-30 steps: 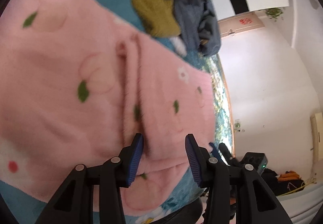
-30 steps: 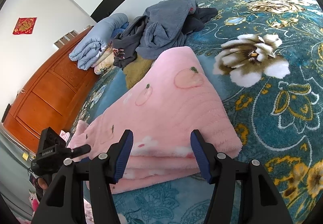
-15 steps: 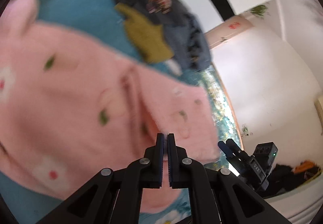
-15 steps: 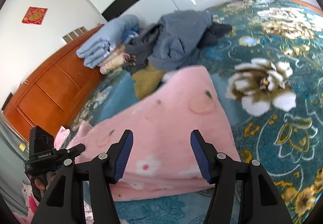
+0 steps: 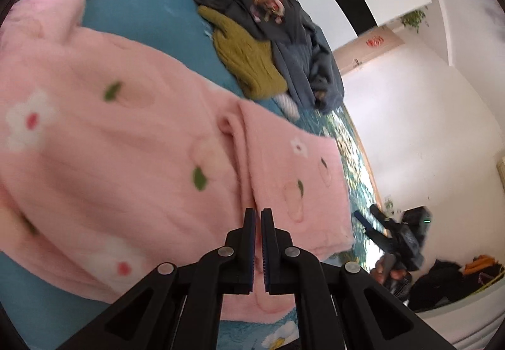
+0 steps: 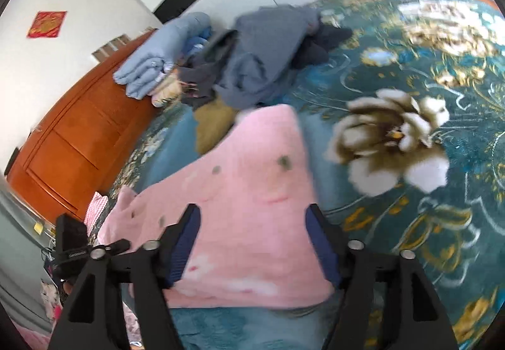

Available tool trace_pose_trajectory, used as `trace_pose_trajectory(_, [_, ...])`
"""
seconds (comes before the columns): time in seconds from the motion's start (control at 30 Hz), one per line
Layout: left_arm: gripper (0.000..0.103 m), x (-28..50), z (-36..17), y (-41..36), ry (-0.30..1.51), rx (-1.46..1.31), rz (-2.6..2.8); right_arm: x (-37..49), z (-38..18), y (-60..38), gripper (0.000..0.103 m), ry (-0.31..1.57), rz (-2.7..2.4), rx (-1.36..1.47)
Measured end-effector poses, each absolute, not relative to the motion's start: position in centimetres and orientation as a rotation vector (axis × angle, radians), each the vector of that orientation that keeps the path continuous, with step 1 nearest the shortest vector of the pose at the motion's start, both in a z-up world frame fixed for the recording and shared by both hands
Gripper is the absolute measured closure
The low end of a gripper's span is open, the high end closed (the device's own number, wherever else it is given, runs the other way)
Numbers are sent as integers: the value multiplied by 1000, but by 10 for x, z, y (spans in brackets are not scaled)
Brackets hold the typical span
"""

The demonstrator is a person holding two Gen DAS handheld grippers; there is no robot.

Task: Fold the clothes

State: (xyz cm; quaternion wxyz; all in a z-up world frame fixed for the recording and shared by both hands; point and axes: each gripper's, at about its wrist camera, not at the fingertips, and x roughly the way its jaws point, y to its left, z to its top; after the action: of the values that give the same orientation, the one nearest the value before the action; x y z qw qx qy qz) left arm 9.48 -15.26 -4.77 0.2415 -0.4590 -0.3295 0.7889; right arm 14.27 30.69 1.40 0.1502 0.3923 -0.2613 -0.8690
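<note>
A pink fleece garment [image 5: 132, 160] with flower and leaf prints lies folded on the teal floral bedspread [image 5: 142, 22]. My left gripper [image 5: 258, 217] is shut above the garment's near edge, beside a raised fold; whether cloth sits between the pads is hidden. In the right wrist view the same pink garment [image 6: 249, 192] lies below my right gripper [image 6: 252, 224], which is open and empty above its near edge.
A pile of unfolded clothes, dark grey [image 5: 284, 44] and olive [image 5: 249, 63], lies further back on the bed. Folded light-blue bedding [image 6: 157, 63] lies by an orange wooden headboard [image 6: 72, 142]. The other gripper shows at each view's edge [image 5: 397, 239].
My left gripper has closed from open and pulled back, showing more of the pink garment. My right gripper stayed open and rose away from the garment's edge.
</note>
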Motion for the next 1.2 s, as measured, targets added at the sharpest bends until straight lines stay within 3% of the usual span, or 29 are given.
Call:
trace_pose_trajectory(0.23, [98,88,-51,-188,-992,-1247,2235,84,-46,340,32,-1123,-2102,1194])
trace_pose_trajectory(0.47, [97,94,-41,-234,-1097,-1171,2321,38,-44,318,33,-1038,-2015,1265])
trace_pose_trajectory(0.5, [97,95,-40,-238,-1106,-1164,2332,36,-43,316,35,-1025,-2014,1278])
trace_pose_trajectory(0.57, [96,96,-40,-245,-1121,-1159,2348,30,-42,311,54,-999,-2013,1302])
trace_pose_trajectory(0.67, [96,100,-40,-253,-1142,-1158,2352,30,-40,305,73,-974,-2038,1329])
trace_pose_trajectory(0.77, [96,104,-36,-256,-1141,-1147,2365,35,-29,308,81,-1017,-2074,1290])
trace_pose_trajectory(1.03, [94,114,-25,-275,-1164,-1092,2418,60,31,372,84,-1054,-2201,1130])
trace_pose_trajectory(1.2, [86,118,-28,-292,-1219,-1081,2463,81,41,439,84,-1080,-2358,1167])
